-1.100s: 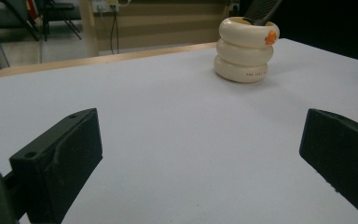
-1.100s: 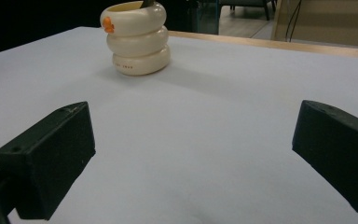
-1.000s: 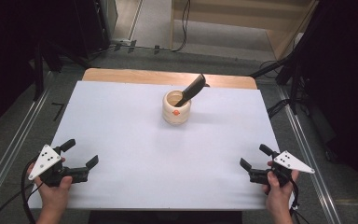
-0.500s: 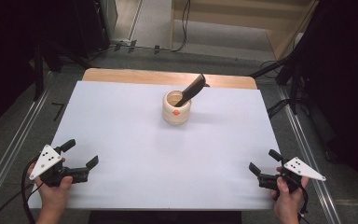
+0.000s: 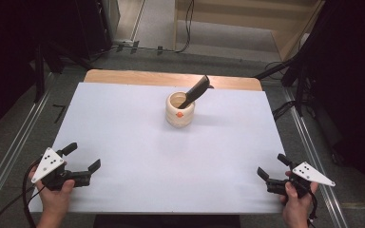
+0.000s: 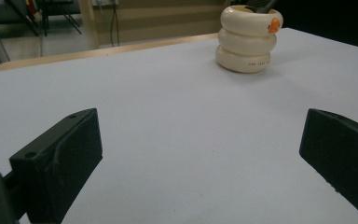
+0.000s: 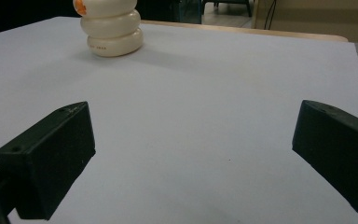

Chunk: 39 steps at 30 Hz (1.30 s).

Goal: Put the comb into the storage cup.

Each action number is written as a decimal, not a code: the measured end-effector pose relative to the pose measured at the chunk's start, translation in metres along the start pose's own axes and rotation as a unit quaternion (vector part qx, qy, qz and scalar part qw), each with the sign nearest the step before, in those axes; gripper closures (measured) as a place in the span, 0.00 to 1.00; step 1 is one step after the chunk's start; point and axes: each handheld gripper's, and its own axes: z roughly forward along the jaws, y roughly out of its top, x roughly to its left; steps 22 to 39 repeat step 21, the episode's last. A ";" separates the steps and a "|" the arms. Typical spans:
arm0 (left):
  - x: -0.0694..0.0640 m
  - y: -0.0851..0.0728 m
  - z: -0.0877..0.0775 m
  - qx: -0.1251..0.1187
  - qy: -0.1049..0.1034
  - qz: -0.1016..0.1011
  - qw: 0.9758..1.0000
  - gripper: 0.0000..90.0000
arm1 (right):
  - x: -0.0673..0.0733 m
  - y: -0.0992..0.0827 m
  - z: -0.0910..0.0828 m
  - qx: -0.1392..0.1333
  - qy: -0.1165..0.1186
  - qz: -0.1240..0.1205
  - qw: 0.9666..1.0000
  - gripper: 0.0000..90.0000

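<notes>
White sheet: covers the surface (image 5: 138, 142), wood edge showing at the far side
Left tongs (image 5: 83, 161): spread wide, gripping nothing, near-left corner
Right tongs (image 5: 272, 167): also wide open and empty, near-right corner
Hands: left hand (image 5: 52, 190) and right hand (image 5: 297, 202) each wrapped round a handle, low by the near edge
Cup (image 5: 180, 109): cream, ribbed in three rings, orange dot, upright at centre-far
Black utensil (image 5: 196, 90): leaning out of the cup

A ringed cup (image 5: 180, 109) stands on the table (image 5: 123, 123) just above frame centre, a utensil (image 5: 196, 90) leaning in it toward the upper right. The left gripper (image 5: 82, 159) sits at lower left, the right gripper (image 5: 271, 167) at lower right, both well apart from the cup.
</notes>
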 end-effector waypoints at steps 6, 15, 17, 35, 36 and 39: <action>0.002 -0.002 0.000 0.003 -0.001 -0.006 1.000 0.00 | -0.001 -0.001 0.000 0.001 -0.008 -0.005 1.000 0.00; 0.007 -0.004 -0.001 0.001 -0.003 -0.019 1.000 0.00 | -0.002 -0.004 0.002 -0.001 -0.005 -0.006 1.000 0.00; 0.007 -0.005 0.000 0.002 -0.005 -0.024 1.000 0.00 | -0.002 -0.004 0.002 -0.001 -0.004 -0.006 1.000 0.00; 0.007 -0.005 0.002 0.004 -0.005 -0.022 1.000 0.00 | -0.002 -0.004 0.003 -0.002 -0.005 -0.005 1.000 0.00; 0.007 -0.005 0.002 0.004 -0.005 -0.022 1.000 0.00 | -0.002 -0.004 0.003 -0.002 -0.005 -0.005 1.000 0.00; 0.007 -0.005 0.002 0.004 -0.005 -0.022 1.000 0.00 | -0.002 -0.004 0.003 -0.002 -0.005 -0.005 1.000 0.00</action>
